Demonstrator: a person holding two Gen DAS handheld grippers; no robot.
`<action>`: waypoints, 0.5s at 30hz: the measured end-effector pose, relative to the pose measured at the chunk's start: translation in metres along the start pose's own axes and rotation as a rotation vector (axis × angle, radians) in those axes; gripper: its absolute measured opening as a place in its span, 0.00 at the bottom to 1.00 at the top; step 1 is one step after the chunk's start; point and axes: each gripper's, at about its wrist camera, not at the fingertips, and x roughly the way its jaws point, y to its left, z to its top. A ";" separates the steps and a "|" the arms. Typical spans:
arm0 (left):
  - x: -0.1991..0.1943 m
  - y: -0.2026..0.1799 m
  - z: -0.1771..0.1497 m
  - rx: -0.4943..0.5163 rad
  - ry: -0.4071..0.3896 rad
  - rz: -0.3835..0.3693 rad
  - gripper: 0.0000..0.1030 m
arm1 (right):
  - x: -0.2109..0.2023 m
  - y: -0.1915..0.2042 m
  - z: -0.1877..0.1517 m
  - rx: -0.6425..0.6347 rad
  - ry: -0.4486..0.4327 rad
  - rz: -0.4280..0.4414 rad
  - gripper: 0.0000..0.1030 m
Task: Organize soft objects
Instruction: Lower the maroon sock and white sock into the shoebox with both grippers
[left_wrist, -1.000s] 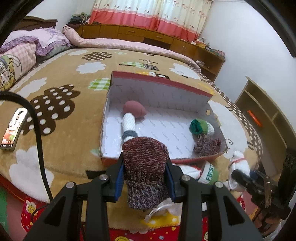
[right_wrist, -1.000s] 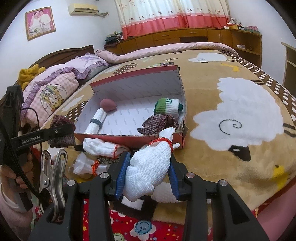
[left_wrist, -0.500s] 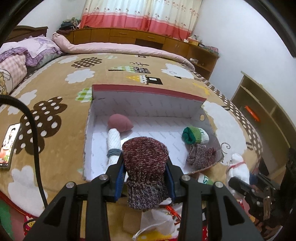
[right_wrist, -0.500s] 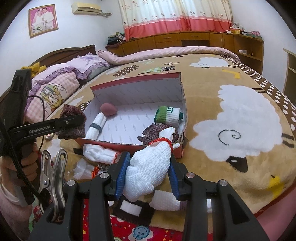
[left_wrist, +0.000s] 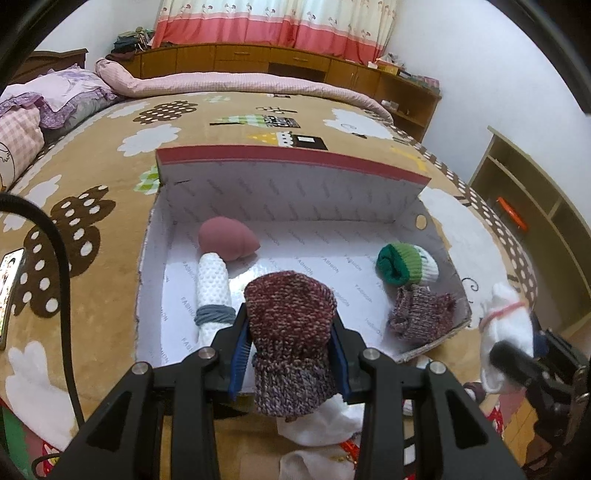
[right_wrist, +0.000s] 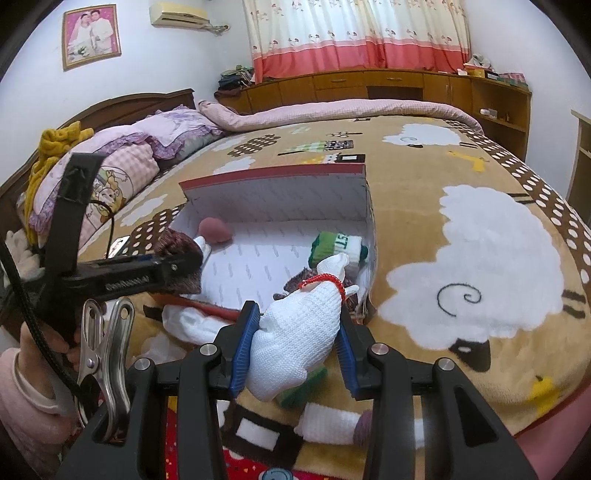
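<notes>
Left gripper (left_wrist: 290, 341): pinching a maroon knitted sock (left_wrist: 291, 332) at the lower middle of the left view, hanging above the near part of the box (left_wrist: 295, 162).
Right gripper (right_wrist: 293, 345): clamped on a white sock (right_wrist: 295, 332) with a red thread at its neck, at the lower middle of the right view, just short of the box's near right corner.
Box contents: pink sponge (left_wrist: 227, 240) and white roll (left_wrist: 213, 291) at the left; green-and-white sock roll (left_wrist: 406, 264) and a second maroon sock (left_wrist: 421, 314) at the right.
Outside the box: loose white socks (left_wrist: 321, 424) lie on the blanket (left_wrist: 92, 177) below the near wall.
Risk, early drop: the maroon sock droops below the jaws, so letting go too soon could, I judge, catch it on the near wall and tip it out.
Risk, crowding: both grippers approach the same near edge and may bump.
Risk, box: light cardboard on soft bedding probably shifts if knocked.
Risk, snag: the red thread might hook on a blue pad (right_wrist: 242, 350).
</notes>
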 end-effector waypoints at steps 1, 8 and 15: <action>0.003 0.000 0.000 0.005 0.004 0.001 0.38 | 0.001 0.001 0.002 -0.003 -0.002 0.001 0.40; 0.022 0.002 -0.003 0.012 0.039 0.037 0.38 | 0.012 0.008 0.018 -0.024 -0.014 0.012 0.40; 0.031 0.010 -0.008 -0.006 0.061 0.048 0.39 | 0.037 0.019 0.032 -0.047 0.001 0.033 0.40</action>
